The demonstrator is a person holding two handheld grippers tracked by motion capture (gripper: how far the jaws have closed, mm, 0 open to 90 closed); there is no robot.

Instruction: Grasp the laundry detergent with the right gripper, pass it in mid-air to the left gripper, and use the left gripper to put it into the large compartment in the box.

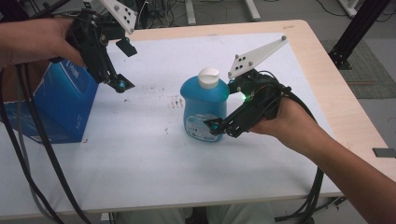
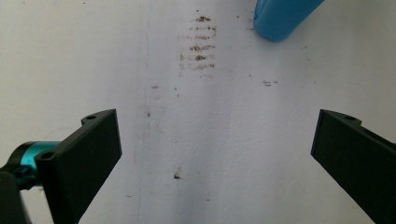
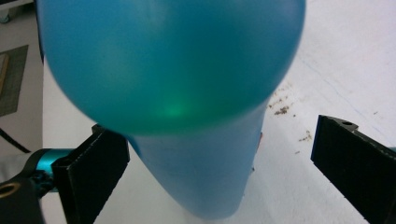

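Here, right hand-held gripper (image 1: 218,127) straddles upright blue bottle (image 1: 204,108) at tabletop (image 1: 140,158) centre, jaws spread, not yet clamped. Left hand-held gripper (image 1: 122,85) hovers released near blue box (image 1: 60,105) at left edge. Likely step: grasp approach; next, squeeze onto body.

My left gripper (image 2: 215,154) hangs with jaws spread wide over the white table (image 2: 70,56); brown smudges (image 2: 198,44) top centre, blue bottle (image 2: 282,18) upper right.
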